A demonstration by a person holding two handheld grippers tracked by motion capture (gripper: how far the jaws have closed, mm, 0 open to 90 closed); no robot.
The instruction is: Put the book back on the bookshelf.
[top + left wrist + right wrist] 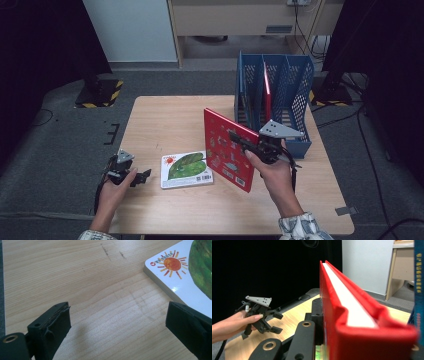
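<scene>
Two tools: right tool apparently clamps the red book; left tool gapes wide, holding nothing.

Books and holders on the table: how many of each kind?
Red books: 2, one held in the right gripper at, one standing in the rack
White books with a leaf cover: 1
Blue file racks: 1
Total: 4

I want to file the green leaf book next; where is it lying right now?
In the high view, the green leaf book lies flat near the table's front edge, between the open left gripper and the red book held upright by the right gripper.
</scene>
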